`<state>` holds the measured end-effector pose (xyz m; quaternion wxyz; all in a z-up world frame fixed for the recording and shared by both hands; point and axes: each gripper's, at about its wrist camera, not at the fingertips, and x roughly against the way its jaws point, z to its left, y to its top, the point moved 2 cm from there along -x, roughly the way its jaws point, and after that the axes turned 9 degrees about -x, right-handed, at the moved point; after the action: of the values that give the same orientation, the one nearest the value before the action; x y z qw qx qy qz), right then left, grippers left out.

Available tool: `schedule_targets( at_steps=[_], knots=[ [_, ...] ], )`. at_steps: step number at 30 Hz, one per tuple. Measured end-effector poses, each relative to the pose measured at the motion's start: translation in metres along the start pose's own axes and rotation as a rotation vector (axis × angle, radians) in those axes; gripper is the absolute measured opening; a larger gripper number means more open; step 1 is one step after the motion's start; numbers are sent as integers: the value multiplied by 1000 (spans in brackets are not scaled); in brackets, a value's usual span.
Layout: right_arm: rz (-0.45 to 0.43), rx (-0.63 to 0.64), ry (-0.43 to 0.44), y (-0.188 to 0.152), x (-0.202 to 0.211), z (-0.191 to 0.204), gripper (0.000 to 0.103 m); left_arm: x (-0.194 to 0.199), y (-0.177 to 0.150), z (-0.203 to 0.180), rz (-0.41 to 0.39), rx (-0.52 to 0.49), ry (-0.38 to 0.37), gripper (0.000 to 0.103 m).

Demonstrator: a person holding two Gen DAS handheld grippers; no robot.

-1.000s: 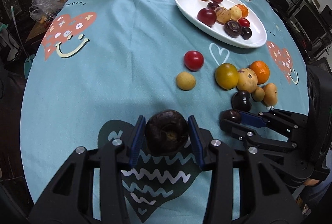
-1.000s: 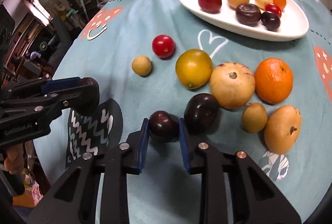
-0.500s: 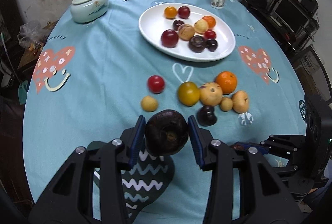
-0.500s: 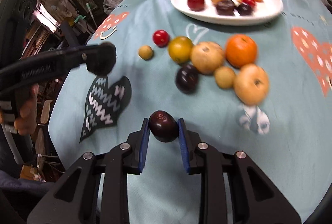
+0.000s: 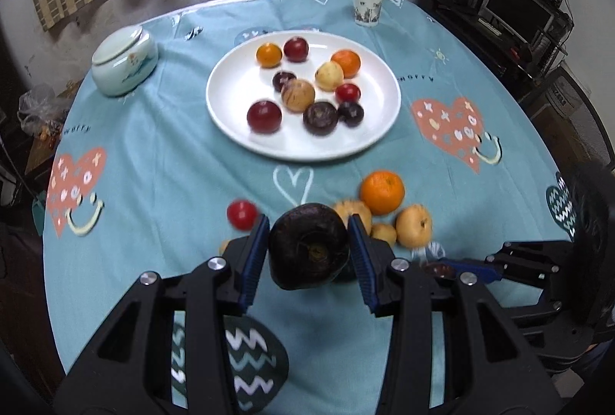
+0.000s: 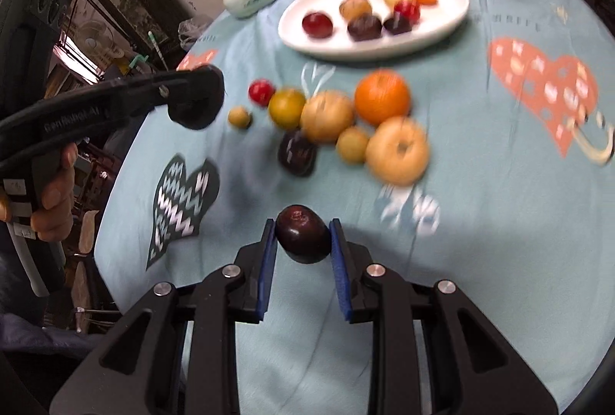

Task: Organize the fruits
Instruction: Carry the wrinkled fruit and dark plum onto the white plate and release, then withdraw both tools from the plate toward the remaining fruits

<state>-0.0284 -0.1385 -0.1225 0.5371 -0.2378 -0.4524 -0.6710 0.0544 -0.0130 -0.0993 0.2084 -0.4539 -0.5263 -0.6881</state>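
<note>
My left gripper (image 5: 309, 253) is shut on a large dark brown round fruit (image 5: 307, 249) and holds it above the table, near the loose fruits. My right gripper (image 6: 301, 242) is shut on a small dark plum (image 6: 303, 239), lifted above the cloth. A white oval plate (image 5: 230, 107) with several fruits lies beyond. Loose on the cloth are an orange (image 6: 381, 96), a yellow-green fruit (image 6: 286, 107), a red fruit (image 6: 261, 91), a dark plum (image 6: 296, 153) and several tan fruits (image 6: 398, 150). The left gripper also shows in the right wrist view (image 6: 196, 96).
A pale green lidded jar (image 5: 125, 61) stands at the back left of the round table. A paper cup (image 5: 367, 5) stands at the back edge. The blue tablecloth (image 5: 153, 153) has heart prints. Shelves and a monitor (image 5: 515, 7) stand to the right.
Both grippers have risen and drawn back from the table with their fruits held. The plate and loose fruits now look farther away.
</note>
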Motion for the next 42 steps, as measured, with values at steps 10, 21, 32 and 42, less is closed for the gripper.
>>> schedule_targets(
  at_steps=[10,21,32,42],
  knots=[
    [-161,47,-84,144,-9,-8,28,-51,88,37,-28,47,32,43],
    [-92,68,-158,219,-71,-30,31,-93,114,60,-27,57,78,65],
    [-153,1,-84,206,-37,-41,86,-61,81,76,-53,182,70,67],
    [-303,-412,229,124,70,-82,94,-5,42,71,-97,224,85,67]
  ],
)
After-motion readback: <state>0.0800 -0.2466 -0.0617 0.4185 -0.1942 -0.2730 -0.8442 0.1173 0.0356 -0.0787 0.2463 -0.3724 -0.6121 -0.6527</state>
